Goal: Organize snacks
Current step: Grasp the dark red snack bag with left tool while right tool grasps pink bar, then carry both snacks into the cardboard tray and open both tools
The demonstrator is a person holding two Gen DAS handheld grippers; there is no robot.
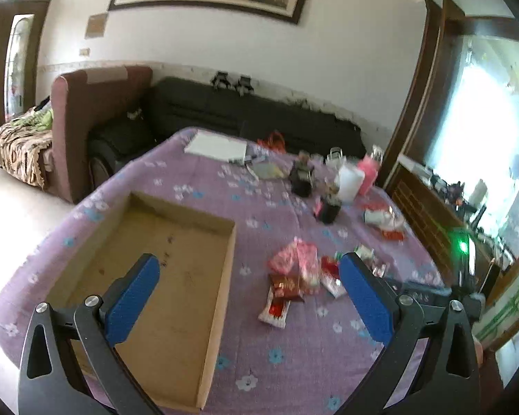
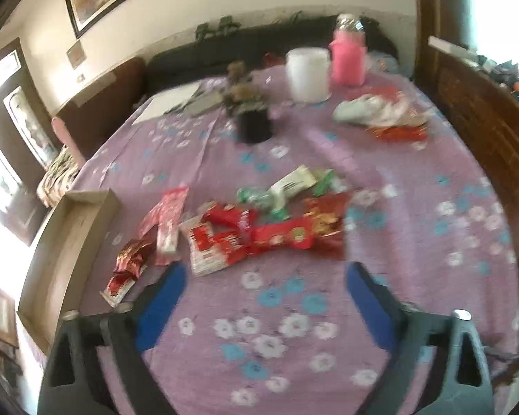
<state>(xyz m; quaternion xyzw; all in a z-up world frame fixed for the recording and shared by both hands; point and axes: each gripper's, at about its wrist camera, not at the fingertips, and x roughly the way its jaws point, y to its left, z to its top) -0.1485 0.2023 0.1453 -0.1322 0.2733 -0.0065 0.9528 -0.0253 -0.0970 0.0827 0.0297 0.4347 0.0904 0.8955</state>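
Note:
A shallow cardboard tray (image 1: 221, 276) lies empty on the purple flowered tablecloth; its corner shows in the right wrist view (image 2: 86, 204). A heap of red, pink and white snack packets (image 1: 299, 276) lies to the right of the tray, and in the right wrist view (image 2: 259, 231) it sits just beyond the fingers. A green and white packet (image 2: 290, 186) lies behind the heap. My left gripper (image 1: 249, 273) is open and empty above the tray's right side. My right gripper (image 2: 264, 276) is open and empty, just short of the heap.
A black pot with a plant (image 2: 252, 121), a white tub (image 2: 308, 72) and a pink container (image 2: 347, 58) stand at the table's far side. More wrappers (image 2: 384, 114) lie at the far right. A white pad (image 1: 218, 147) lies far left. A sofa (image 1: 245, 110) is behind.

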